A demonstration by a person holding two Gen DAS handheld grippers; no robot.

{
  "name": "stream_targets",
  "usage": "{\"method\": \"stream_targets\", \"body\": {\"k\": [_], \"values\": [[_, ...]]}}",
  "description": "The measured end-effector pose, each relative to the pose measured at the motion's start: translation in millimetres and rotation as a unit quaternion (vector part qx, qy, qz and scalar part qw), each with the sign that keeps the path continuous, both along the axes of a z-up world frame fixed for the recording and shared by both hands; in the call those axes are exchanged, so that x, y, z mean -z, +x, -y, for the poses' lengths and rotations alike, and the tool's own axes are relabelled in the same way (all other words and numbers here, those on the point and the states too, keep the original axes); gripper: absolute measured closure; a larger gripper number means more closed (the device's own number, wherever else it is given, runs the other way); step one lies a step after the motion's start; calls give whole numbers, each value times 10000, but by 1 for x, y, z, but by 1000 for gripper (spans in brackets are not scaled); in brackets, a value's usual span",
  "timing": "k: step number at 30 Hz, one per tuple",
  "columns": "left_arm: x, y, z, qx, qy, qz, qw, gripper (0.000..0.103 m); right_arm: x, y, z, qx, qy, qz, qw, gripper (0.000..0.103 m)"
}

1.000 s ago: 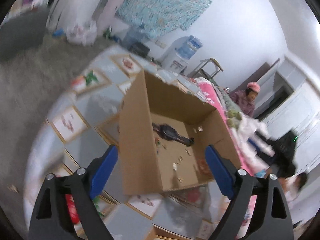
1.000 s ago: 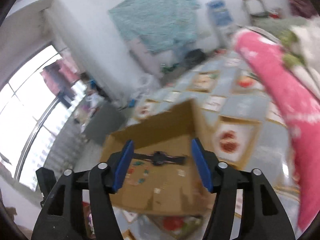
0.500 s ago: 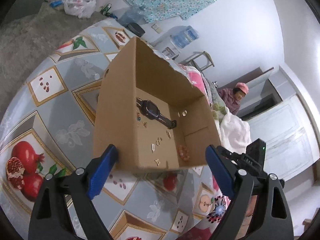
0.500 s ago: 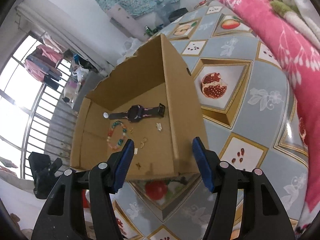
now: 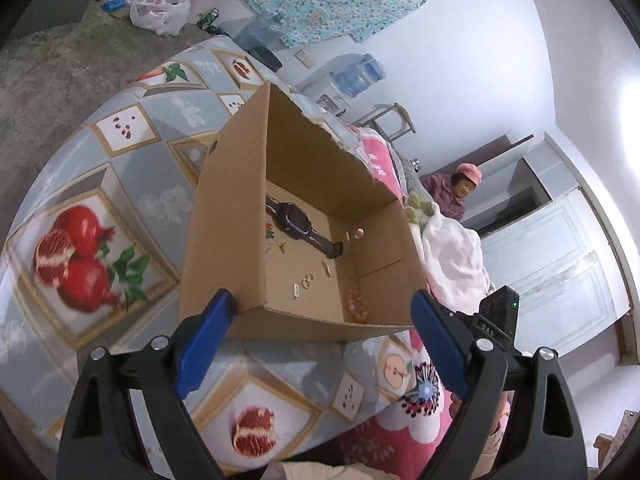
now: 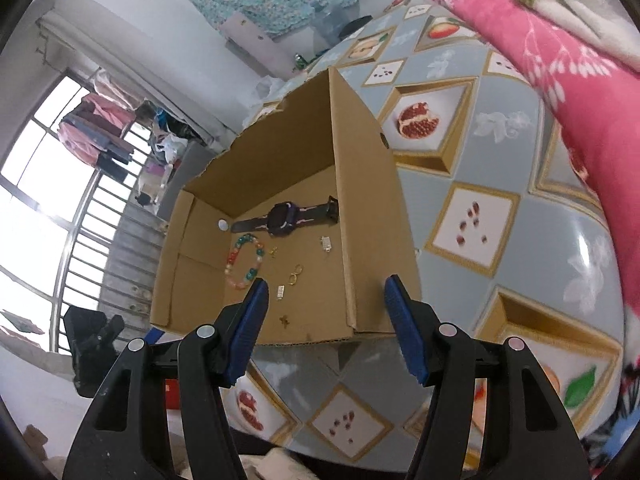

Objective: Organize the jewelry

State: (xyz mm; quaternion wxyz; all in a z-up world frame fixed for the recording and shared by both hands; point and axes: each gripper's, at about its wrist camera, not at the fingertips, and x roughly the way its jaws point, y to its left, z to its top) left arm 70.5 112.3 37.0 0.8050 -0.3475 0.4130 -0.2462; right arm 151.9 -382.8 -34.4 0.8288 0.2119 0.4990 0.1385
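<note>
An open cardboard box [image 5: 224,240] [image 6: 380,216] stands on the table. Inside lie a dark watch [image 5: 298,227] [image 6: 285,217], a coloured bead bracelet [image 6: 245,260] [image 5: 356,303], a pair of gold rings [image 6: 295,274] [image 5: 307,280] and several small clips and charms. My left gripper [image 5: 320,320] is open and empty, just before the box's near wall. My right gripper [image 6: 325,312] is open and empty, over the box's near corner.
The table carries a grey-blue cloth with pomegranate prints [image 5: 76,256] [image 6: 472,224]. A pink blanket [image 6: 560,64] lies along the right side. A person in a pink hat [image 5: 460,188] sits behind. A window with bars [image 6: 48,208] is at left.
Both grippers have drawn back and risen from the box, and the views have steadied from blur. The box's inside now shows more from above. Both stay open.
</note>
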Motion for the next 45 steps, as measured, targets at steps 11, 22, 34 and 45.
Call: {"method": "stream_targets", "body": {"k": [11,22,34,45], "values": [[-4,-34,10,139,119,176,9997,16,0,-19,5,174,-91,256,9995,44],[-68,-91,52,-543,2420,1825,9514,6,-48,-106,-17,1009,-1485,1676,9694,30],[-87,-100,81,-1530,3474,1699,9094,6,-53,-141,-60,600,-1899,1846,9624,8],[-48,-84,84,-1333,3296,501,9333,6,-19,-126,-81,217,-2340,978,9671,8]]}}
